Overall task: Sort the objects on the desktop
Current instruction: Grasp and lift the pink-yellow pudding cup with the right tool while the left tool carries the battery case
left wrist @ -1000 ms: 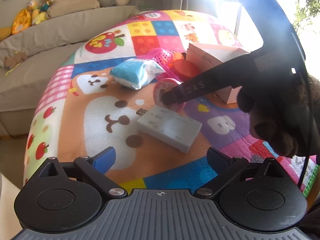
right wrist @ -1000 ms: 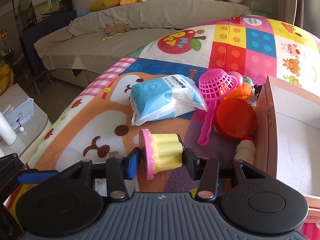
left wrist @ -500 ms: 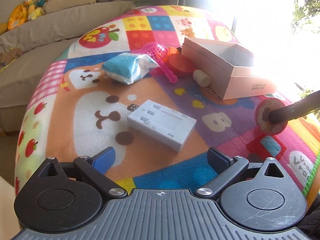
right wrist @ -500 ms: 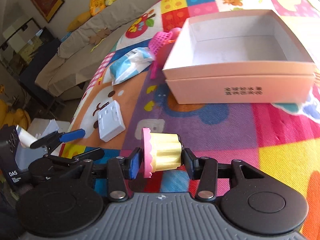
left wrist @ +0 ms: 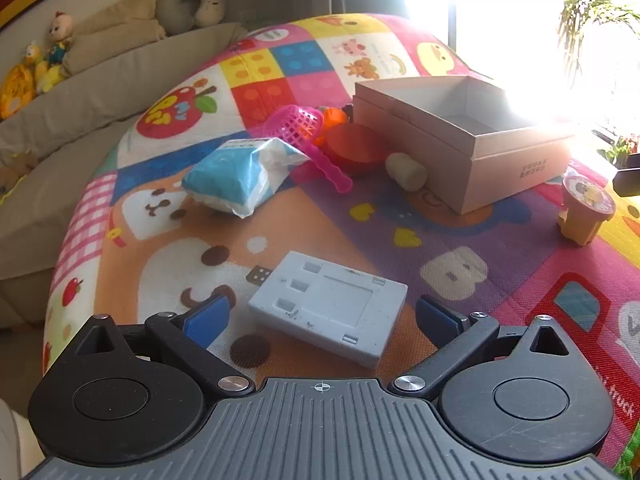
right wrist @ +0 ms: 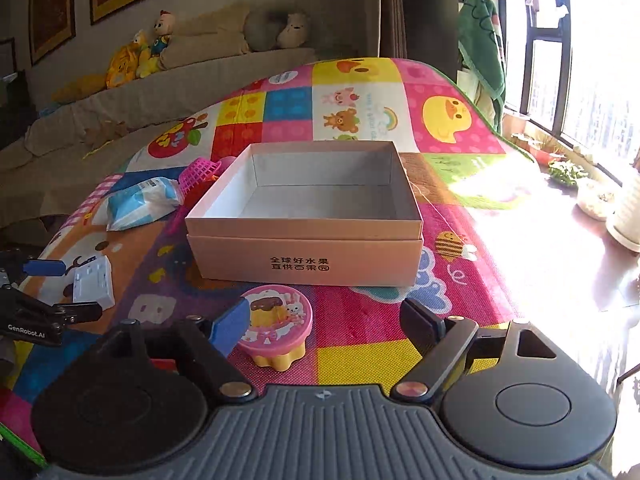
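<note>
Your right gripper (right wrist: 322, 322) is opening, the pudding cup (right wrist: 276, 326) upright on the mat (right wrist: 360, 354) by its left pad, apparently untouched, the box (right wrist: 304, 232) at 12 o'clock. Your left gripper (left wrist: 322, 314) hangs wide over the grey adapter (left wrist: 328, 306).

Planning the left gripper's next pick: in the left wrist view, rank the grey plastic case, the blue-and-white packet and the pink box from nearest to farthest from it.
From the left gripper:
1. Grey plastic case, lying between the open fingers.
2. Blue-and-white packet, farther up the mat, left of centre.
3. Pink box, far right, by the bright window.
</note>
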Available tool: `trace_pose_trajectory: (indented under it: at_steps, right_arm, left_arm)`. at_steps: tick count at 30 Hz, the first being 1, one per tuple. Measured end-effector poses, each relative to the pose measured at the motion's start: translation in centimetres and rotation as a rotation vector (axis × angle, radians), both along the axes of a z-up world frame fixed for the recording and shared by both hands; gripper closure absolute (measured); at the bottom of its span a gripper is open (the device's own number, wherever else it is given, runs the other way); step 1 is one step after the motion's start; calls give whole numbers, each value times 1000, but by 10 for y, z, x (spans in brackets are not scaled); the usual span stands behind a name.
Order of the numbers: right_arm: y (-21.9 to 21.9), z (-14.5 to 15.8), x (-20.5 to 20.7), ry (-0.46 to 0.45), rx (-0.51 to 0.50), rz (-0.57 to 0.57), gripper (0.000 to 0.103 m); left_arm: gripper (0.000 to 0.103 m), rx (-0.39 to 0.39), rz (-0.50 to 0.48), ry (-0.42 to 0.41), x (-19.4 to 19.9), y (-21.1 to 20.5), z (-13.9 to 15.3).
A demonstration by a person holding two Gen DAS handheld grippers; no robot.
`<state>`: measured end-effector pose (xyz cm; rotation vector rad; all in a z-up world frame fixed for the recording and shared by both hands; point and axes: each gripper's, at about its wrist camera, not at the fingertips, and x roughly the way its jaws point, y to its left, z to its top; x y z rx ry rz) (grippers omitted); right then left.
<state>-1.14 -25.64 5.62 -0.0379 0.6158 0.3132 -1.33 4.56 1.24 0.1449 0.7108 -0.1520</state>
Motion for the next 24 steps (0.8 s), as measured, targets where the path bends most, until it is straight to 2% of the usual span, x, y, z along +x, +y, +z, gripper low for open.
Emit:
trace_pose_trajectory:
  at_steps: [4, 7, 8, 11, 12, 16, 19, 21, 22, 24]
  right_arm:
    - [14, -3, -6, -8, -31, 53, 7]
    - [26, -10, -10, -27, -91, 77, 6]
    - [30, -13, -11, -34, -108, 82, 6]
    - [37, -20, -6, -30, -125, 82, 6]
    - [39, -22, -3, -26, -125, 78, 6]
    - [47, -27, 7, -20, -138, 56, 8]
    - [50, -30, 12, -11, -162, 56, 23]
    - [51, -32, 17, 25, -164, 53, 47]
    - [50, -32, 18, 31, -158, 47, 47]
    - [48, -32, 17, 34, -149, 49, 47]
  left_arm:
    - [1, -91, -50, 64, 5, -1, -3]
    - [1, -151, -184, 91, -9, -9, 0]
    - [1, -132, -199, 70, -16, -14, 2]
    - [1, -2, -131, 12, -18, -25, -1]
    - [0, 10, -107, 16, -14, -26, -3]
    - [1, -23, -69, 42, -4, -30, -5]
    - [1, 4, -53, 20, -4, -37, -5]
    - [11, 22, -49, 9, -6, -41, -4]
    - [15, 20, -53, 6, -7, -42, -4]
    - [17, 26, -56, -1, -11, -44, -2]
